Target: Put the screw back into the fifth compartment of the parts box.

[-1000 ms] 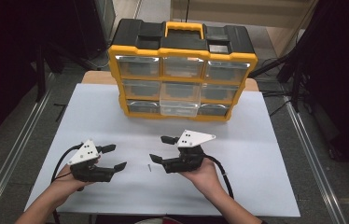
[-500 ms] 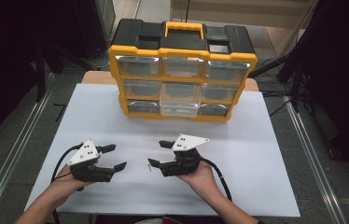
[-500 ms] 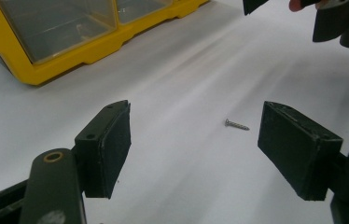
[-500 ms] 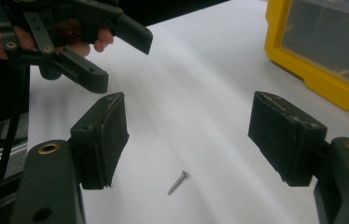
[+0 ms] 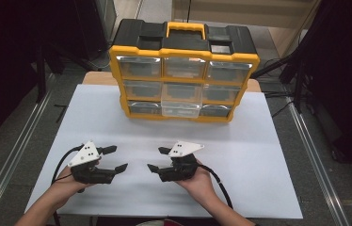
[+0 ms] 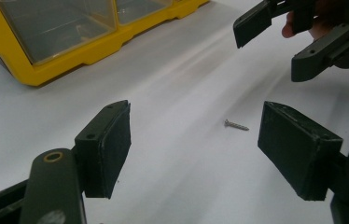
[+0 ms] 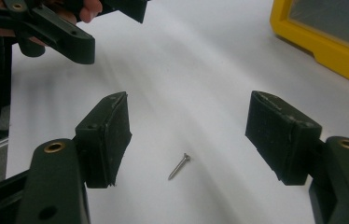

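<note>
Screw (image 7: 179,166) is lying between the right gripper (image 5: 157,159) jaws, which are lowering, narrowing slightly, yet apart; left gripper (image 5: 117,157) jaws are gaping.

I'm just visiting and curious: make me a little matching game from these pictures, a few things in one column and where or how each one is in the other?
Things:
1. screw
2. organizer box
3. left gripper
4. table

Descriptions:
A. yellow and black, with clear drawers, at the table's far side
B. white, bearing everything else
C. small, lying on the table between the two grippers
D. fingers apart, nothing between them, held in the left hand

Pairs: 1-C, 2-A, 3-D, 4-B
</note>
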A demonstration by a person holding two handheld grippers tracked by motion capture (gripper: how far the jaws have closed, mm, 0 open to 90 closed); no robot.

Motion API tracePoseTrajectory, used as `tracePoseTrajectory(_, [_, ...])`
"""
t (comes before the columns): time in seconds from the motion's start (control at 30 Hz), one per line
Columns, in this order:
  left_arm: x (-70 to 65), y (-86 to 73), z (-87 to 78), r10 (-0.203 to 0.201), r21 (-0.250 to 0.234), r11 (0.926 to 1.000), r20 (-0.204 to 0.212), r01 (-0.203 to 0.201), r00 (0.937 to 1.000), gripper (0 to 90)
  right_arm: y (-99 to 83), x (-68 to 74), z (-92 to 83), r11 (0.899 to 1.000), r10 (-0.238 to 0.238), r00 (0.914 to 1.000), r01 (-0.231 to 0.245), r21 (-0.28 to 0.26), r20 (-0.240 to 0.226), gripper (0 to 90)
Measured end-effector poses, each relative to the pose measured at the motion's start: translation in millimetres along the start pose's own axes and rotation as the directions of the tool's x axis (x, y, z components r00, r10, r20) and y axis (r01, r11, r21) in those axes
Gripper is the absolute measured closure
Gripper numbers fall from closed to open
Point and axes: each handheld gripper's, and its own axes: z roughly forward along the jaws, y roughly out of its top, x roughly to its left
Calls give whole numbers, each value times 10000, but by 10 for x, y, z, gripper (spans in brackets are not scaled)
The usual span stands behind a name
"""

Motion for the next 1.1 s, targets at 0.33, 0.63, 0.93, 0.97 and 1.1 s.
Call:
tracePoseTrajectory(0.33, [-2, 0, 2, 3, 4, 10000, -15, -3, 10000, 257, -48, -10, 56, 9997, -13, 9999, 10, 251, 117, 330])
tracePoseTrajectory(0.63, [-3, 0, 3, -4, 62, 10000, 20, 4, 10000, 257, -73, 2, 131, 9992, 58, 9997, -67, 403, 231, 350])
tracePoseTrajectory(0.93, [0, 0, 1, 17, 62, 10000, 4, -17, 10000, 257, -119, 47, 240, 9953, 16, 9997, -40, 970, 252, 394])
tracePoseTrajectory(0.97, [-2, -1, 3, -1, 61, 10000, 23, 1, 10000, 257, -127, 52, 255, 9951, -9, 9996, -19, 989, 286, 411])
tracePoseTrajectory(1.1, [-6, -1, 5, -10, 5, 10000, 12, 10, 10000, 257, -146, 80, 306, 9922, 18, 9997, -48, 1247, 242, 473])
